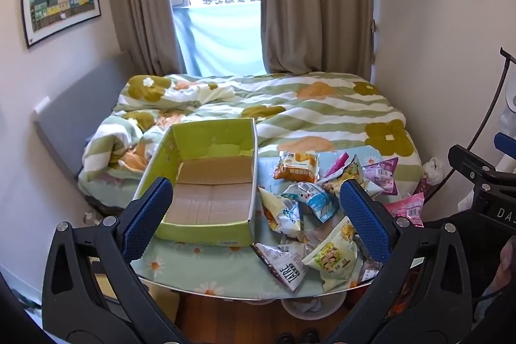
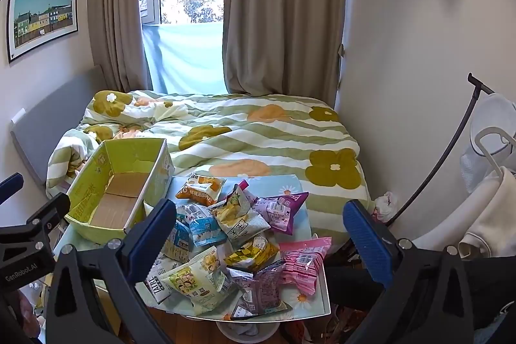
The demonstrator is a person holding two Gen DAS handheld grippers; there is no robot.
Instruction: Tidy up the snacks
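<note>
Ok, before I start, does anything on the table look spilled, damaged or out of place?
The snack packets lie in a loose, overlapping heap beside the green box; none are inside it. The box's inner lining looks torn along its far wall. A pink packet sits at the table's right edge. Nothing looks spilled.

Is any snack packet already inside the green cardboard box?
No. The green cardboard box shows only its bare brown bottom; the snack packets lie beside it.

Lower packets in the snack pile (image 2: 238,250), mostly hidden by others.
</note>
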